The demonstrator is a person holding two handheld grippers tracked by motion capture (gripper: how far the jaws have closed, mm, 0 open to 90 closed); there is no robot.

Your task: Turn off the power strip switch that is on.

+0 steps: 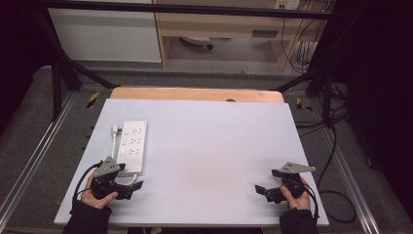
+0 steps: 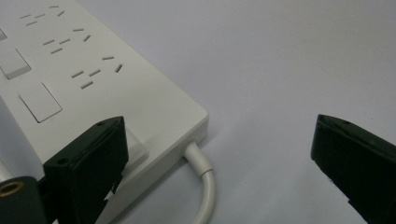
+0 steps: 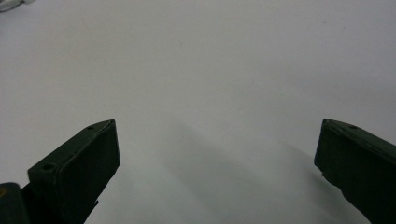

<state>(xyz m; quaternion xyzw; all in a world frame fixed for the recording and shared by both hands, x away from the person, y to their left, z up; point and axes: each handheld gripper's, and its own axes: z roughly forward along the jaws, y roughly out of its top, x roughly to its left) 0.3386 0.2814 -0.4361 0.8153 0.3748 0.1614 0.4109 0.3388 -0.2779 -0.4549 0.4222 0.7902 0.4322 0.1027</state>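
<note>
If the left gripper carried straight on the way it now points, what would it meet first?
Probably the white power strip: its near corner and cord lie just ahead of the open left gripper, one jaw already overlapping it. Height above the table is unclear.

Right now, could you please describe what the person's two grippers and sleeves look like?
Both are black two-jaw tools. The left gripper and right gripper each carry a grey three-cornered plate on top and trail a black cable. The jaws are flat, blocky black pads with small holes near the tips. The person wears dark sleeves down to the wrists.
</note>
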